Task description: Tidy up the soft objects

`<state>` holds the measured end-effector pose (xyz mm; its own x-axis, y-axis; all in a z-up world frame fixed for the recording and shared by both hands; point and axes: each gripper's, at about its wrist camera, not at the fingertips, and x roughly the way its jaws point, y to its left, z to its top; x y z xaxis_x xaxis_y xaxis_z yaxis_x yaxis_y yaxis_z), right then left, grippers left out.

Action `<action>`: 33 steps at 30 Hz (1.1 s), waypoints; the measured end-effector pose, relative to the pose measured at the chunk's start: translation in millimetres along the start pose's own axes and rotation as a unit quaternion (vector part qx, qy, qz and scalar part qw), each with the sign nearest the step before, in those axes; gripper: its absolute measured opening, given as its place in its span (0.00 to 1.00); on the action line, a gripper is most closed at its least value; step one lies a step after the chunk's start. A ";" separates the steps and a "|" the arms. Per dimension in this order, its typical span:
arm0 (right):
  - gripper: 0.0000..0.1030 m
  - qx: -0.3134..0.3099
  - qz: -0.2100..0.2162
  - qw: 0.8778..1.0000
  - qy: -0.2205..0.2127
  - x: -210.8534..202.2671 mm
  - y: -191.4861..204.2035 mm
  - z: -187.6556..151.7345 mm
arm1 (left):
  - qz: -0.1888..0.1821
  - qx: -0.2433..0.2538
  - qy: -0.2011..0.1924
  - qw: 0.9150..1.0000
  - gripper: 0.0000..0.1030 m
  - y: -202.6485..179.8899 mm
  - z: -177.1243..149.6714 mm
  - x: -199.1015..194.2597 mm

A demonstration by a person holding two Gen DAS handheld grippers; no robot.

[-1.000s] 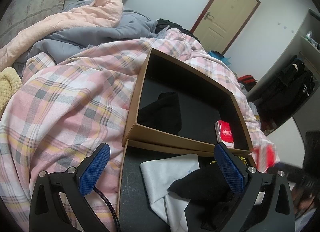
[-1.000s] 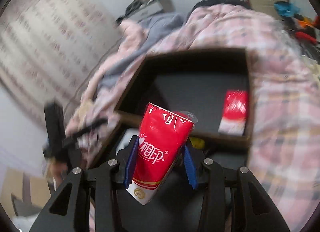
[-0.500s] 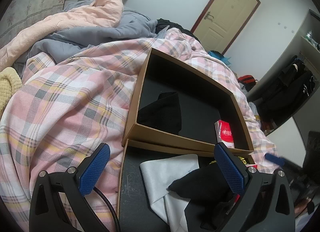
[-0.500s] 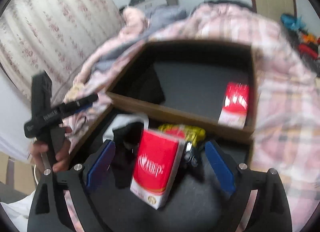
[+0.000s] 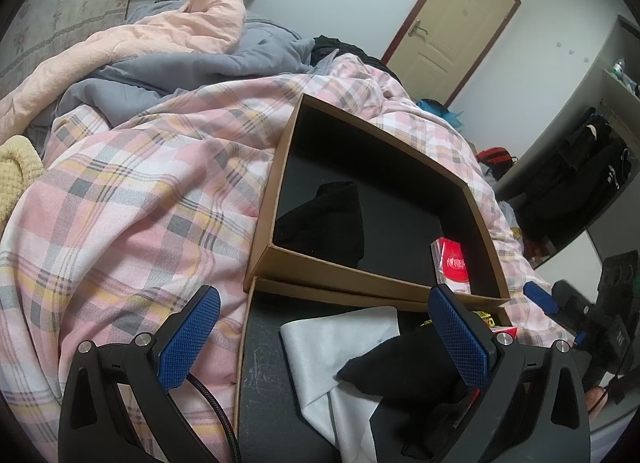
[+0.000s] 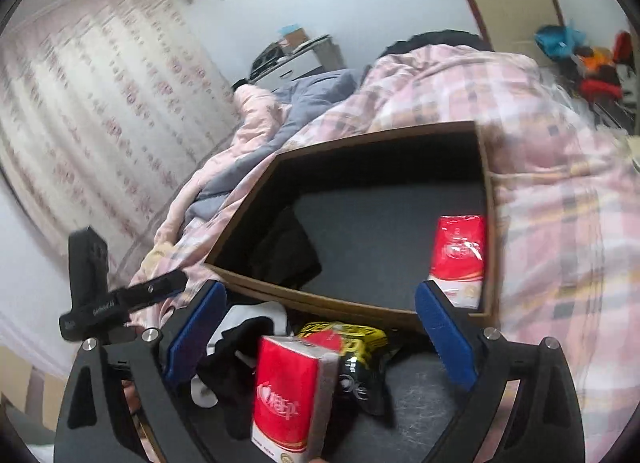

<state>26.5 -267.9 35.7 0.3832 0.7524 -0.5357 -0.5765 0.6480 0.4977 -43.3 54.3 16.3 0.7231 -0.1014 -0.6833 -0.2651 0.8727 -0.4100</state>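
Observation:
Two black-lined cardboard boxes lie on the plaid bed. The far box (image 5: 276, 191) holds a black garment (image 5: 324, 223) and a red tissue pack (image 5: 452, 263). In the near box (image 5: 250, 343) lie a white cloth (image 5: 340, 347) and a black cloth (image 5: 400, 363). My left gripper (image 5: 324, 339) hovers open over them, touching nothing. My right gripper (image 6: 320, 295) is over the near box with its jaws opening. A second red tissue pack (image 6: 286, 395) lies loose between them, clear of both pads, beside a yellow-black packet (image 6: 352, 335).
A pink plaid quilt (image 5: 140, 199) covers the bed, with grey and peach bedding (image 5: 172, 43) heaped behind. A door (image 5: 448, 23) is at the back. A dark shelf with bags (image 5: 580, 175) stands to the right. The other gripper's body (image 6: 120, 299) shows at the left.
My right gripper went from shut on the red tissue pack to wide open. The pack dropped out of the jaws and now lies in the near box. The left gripper stayed put.

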 end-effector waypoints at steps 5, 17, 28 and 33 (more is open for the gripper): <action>0.98 0.029 0.003 1.000 0.005 0.9 -9.7 -7.2 | 0.000 0.001 0.000 1.000 1.00 -0.2 0.1 0.1; 0.98 -0.036 -0.085 0.995 0.033 11.6 10.6 -18.9 | 0.007 0.008 0.000 1.000 1.00 -0.9 0.2 1.2; 0.98 -0.104 -0.147 0.982 0.047 18.2 25.8 -23.6 | 0.011 0.011 0.001 1.000 1.00 -0.9 0.8 3.3; 0.98 -0.107 -0.146 0.982 0.046 14.9 23.2 -22.5 | 0.012 0.011 0.001 1.000 1.00 -2.8 0.5 3.7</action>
<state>2.6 -244.3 23.9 0.4946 0.5174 -0.6983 -0.5938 0.7879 0.1632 -39.6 51.7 15.2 0.7154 -0.0823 -0.6939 -0.2676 0.8851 -0.3808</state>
